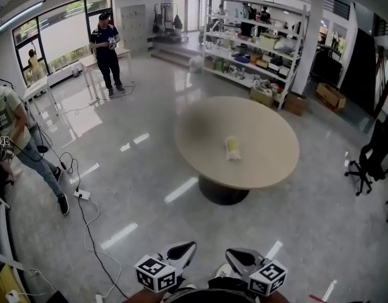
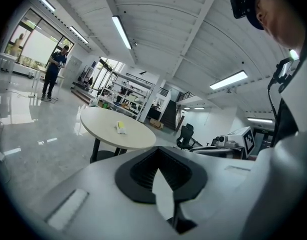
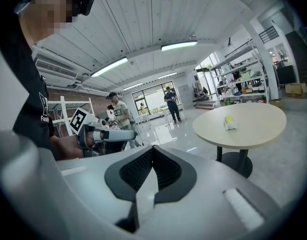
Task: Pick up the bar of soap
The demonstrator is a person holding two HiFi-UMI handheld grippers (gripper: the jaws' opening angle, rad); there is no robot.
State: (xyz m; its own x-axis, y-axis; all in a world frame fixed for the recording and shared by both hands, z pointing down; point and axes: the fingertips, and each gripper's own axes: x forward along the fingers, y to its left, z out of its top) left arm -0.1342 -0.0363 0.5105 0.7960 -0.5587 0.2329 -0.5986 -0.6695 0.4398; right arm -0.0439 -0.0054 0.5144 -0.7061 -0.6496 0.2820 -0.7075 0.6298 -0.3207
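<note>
The bar of soap (image 1: 232, 148) is a small yellow and white block lying near the middle of a round beige table (image 1: 270, 128). It also shows small and far off as the soap (image 2: 120, 127) in the left gripper view and the soap (image 3: 229, 122) in the right gripper view. Both grippers are held low at the near edge of the head view, well short of the table. My left gripper (image 1: 184, 251) has its jaws together and holds nothing, as its own camera shows (image 2: 158, 151). My right gripper (image 1: 238, 255) is likewise shut and empty (image 3: 152, 150).
The table stands on a dark pedestal on a glossy grey floor. A black office chair (image 1: 373, 160) is at the right, and shelves (image 1: 257, 49) and cardboard boxes (image 1: 330, 95) stand behind. One person (image 1: 107, 52) stands at the back, another (image 1: 14, 141) at the left, near cables (image 1: 86, 216).
</note>
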